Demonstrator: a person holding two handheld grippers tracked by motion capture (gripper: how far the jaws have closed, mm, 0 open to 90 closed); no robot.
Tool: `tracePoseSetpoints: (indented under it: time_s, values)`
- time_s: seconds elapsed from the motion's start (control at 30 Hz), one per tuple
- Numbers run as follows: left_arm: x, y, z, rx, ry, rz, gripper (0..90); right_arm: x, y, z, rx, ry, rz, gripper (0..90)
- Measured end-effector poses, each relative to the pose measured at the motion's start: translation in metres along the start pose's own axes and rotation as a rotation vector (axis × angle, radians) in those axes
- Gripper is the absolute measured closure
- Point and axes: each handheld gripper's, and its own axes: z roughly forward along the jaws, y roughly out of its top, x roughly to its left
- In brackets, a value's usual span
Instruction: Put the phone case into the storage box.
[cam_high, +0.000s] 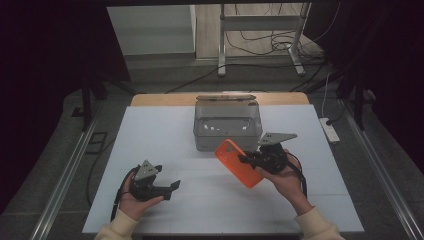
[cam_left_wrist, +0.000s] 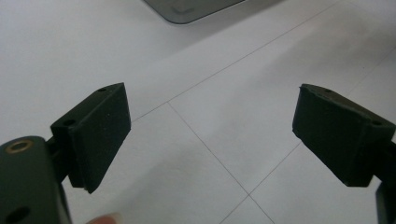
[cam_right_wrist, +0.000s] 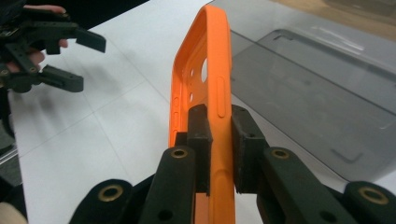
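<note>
At the near left of the white table (cam_high: 165, 130) we hold the left gripper (cam_high: 170, 188) low over the surface, its jaws pointing toward the right. The jaws stand spread wide with nothing between them; in the left gripper view the two black pads (cam_left_wrist: 95, 135) sit well apart, and bare white board shows in the gap. A fingertip shows at the bottom edge of that view. The left hand (cam_high: 132, 200) wraps the gripper body from below, and a cream sleeve (cam_high: 117, 230) enters at the near edge.

At the centre, toward the far side of the board, stands a clear plastic box (cam_high: 227, 127) with its lid raised at the back. It rests on the table, just beyond the orange phone case.

The orange phone case (cam_high: 237, 162) lies right of centre, held off the table and tilted, with its upper end near the front wall of the box. We cannot tell whether the two touch. In the right gripper view the case (cam_right_wrist: 205, 70) is seen edge-on, with its camera cutout facing left.

At the right, the right gripper (cam_high: 246, 160) points left and pinches the case by its long side edge. Both pads press on that edge, one on each face. The right hand (cam_high: 285, 175) supports the gripper from the near side.
</note>
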Motion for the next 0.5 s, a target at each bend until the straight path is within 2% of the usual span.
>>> tracePoseSetpoints:
  time_s: [0.5]
  values:
    - [0.0011,0.0006,-0.0001,0.001,-0.01,-0.007,11.4,0.0022,0.0097,-0.0094,-0.032,-0.034,-0.004,80.2]
